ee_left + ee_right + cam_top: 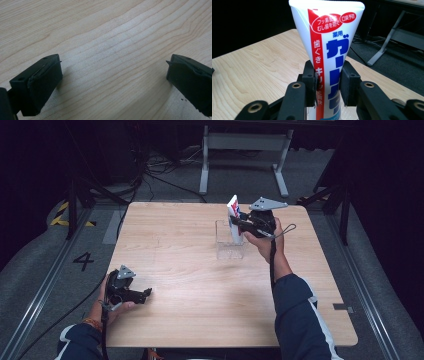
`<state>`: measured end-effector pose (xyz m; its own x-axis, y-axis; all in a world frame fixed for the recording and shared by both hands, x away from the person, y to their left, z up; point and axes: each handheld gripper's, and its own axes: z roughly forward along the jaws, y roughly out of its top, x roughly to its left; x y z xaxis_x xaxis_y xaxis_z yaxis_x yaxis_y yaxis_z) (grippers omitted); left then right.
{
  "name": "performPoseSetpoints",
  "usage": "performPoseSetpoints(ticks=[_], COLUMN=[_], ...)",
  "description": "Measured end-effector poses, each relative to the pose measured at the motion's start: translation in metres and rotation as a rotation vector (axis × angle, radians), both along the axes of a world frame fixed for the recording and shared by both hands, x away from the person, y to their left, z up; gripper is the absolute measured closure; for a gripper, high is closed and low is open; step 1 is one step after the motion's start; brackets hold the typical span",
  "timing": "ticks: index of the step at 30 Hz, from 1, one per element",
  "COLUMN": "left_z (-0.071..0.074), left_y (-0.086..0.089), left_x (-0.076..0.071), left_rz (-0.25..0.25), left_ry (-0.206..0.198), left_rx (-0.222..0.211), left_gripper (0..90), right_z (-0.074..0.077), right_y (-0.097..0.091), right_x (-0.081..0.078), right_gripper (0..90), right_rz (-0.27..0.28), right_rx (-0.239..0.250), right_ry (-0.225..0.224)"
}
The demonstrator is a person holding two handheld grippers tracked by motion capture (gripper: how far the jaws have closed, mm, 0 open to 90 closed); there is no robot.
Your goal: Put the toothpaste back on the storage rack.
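A white toothpaste tube (329,52) with red and blue print stands upright between the black pads of my right gripper (328,83), which is shut on it. From above, the tube (234,212) is held over a clear plastic box (229,240) at the table's far middle, its lower end inside or just behind the box. My left gripper (145,294) rests low at the table's near left corner. Its jaws stand wide apart over bare wood, with nothing between its fingers (37,85).
The light wooden table (190,285) has bare room across its middle and front. Beyond its far edge stand a white metal frame (245,150) and loose cables (155,165) on the grey floor.
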<state>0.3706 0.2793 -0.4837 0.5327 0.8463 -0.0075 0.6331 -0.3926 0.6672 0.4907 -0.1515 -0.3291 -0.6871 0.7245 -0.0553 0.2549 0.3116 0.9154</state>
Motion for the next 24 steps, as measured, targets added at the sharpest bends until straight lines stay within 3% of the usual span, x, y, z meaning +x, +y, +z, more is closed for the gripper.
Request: performPoseSetpoints(ticks=[24], left_z=[0.0], left_y=[0.0], left_x=[0.0], left_rz=[-0.003], left_ry=[-0.002], left_rx=[0.007], left_gripper=[0.6], right_z=[-0.03], right_y=[-0.007], right_x=[0.023], right_gripper=[70.1], right_rz=[-0.051], right_rx=[-0.003], right_ry=[0.045])
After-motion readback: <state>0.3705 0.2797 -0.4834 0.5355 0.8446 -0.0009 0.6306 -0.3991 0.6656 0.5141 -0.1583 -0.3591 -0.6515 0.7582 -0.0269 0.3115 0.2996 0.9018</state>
